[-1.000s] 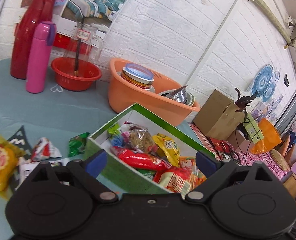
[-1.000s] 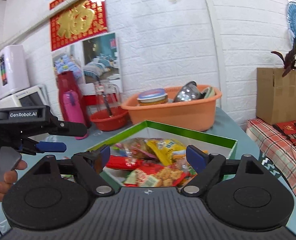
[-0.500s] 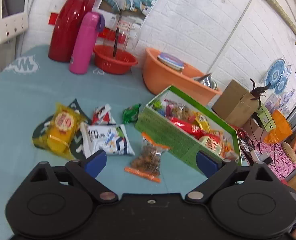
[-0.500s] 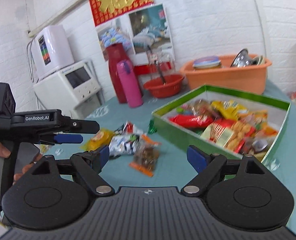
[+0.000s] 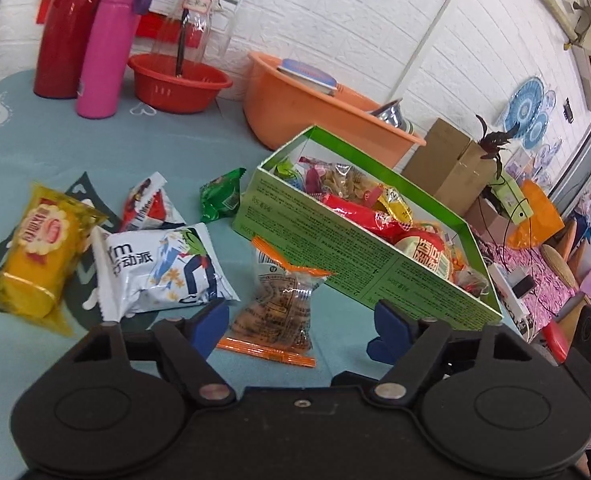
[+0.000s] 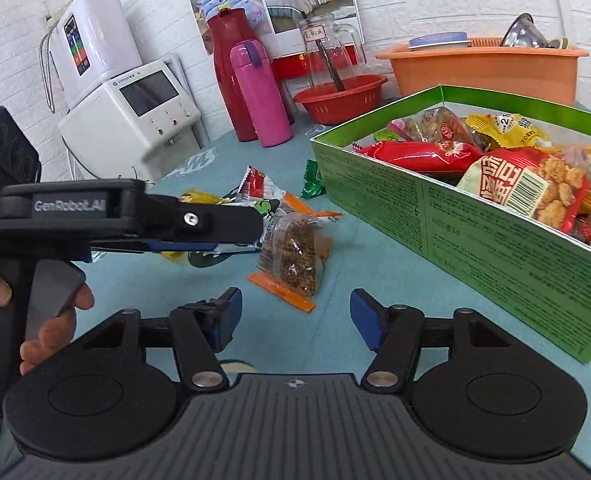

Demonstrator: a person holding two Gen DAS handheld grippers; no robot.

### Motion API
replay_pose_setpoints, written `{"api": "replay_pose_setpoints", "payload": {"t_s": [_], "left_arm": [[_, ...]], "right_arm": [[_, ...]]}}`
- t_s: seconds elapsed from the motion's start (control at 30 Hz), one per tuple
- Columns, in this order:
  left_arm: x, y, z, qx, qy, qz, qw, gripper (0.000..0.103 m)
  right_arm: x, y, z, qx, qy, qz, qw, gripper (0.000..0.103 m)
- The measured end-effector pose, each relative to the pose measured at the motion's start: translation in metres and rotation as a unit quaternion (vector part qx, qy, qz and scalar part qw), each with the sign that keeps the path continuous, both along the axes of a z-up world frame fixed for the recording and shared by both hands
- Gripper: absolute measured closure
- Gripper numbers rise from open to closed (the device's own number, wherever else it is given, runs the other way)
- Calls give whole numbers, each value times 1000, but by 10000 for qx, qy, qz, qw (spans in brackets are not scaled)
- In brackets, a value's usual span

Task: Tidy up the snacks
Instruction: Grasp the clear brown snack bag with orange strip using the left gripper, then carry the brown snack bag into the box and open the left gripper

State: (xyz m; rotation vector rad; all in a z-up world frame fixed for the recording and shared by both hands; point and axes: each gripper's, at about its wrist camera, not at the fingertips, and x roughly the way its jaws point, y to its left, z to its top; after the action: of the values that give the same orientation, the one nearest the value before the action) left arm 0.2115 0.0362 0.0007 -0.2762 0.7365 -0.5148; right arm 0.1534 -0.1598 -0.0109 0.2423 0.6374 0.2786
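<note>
Snacks lie scattered on the teal bench point(image 5: 167, 148) to the left of a green box point(image 5: 327, 240), which is already heaped with packets. Nearest the box, a clear orange-edged packet point(image 5: 273, 304) leans with its top edge touching the box's long side wall. Just left of it sits a white packet point(image 5: 159, 268), then a yellow packet point(image 5: 39, 248) well out toward the bench's left side; a red-and-white packet point(image 5: 147, 206) and a small green packet point(image 5: 221, 198) lie behind, the green one close to the box's corner.

The left gripper point(image 5: 301, 326) hovers low over the clear packet with its fingers spread wide, holding nothing. The right gripper point(image 6: 293, 320) is likewise spread and empty, over bare bench just in front of the same packet point(image 6: 295, 250).

Open bench runs between the loose snacks and the pink flask point(image 5: 109, 44), red jug point(image 5: 67, 28), red basin point(image 5: 177, 82) and orange tub point(image 5: 299, 112) at the back. The box's far corner stands near the tub.
</note>
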Motion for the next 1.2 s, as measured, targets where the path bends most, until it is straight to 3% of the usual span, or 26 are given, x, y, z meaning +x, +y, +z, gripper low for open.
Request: {"api": "replay_pose_setpoints", "payload": {"t_s": [0.27, 0.37, 0.53, 0.6, 0.9, 1.2], "left_arm": [[21, -4, -11, 55, 113, -103, 9999, 3], [28, -8, -16, 136, 186, -190, 9996, 13], [27, -15, -23, 276, 204, -184, 9992, 19], [22, -17, -21, 300, 211, -197, 9991, 19], [-1, -33, -5, 333, 222, -264, 9988, 21], [-21, -67, 32, 411, -302, -555, 9972, 21]], "right_arm": [[26, 2, -10, 57, 21, 57, 10000, 14], [36, 7, -14, 1, 69, 104, 9999, 22], [40, 12, -16, -113, 35, 140, 9998, 41], [38, 11, -14, -177, 41, 187, 9997, 43], [9, 9, -1, -253, -9, 111, 9996, 46], [-23, -10, 25, -370, -612, -206, 9972, 46]]}}
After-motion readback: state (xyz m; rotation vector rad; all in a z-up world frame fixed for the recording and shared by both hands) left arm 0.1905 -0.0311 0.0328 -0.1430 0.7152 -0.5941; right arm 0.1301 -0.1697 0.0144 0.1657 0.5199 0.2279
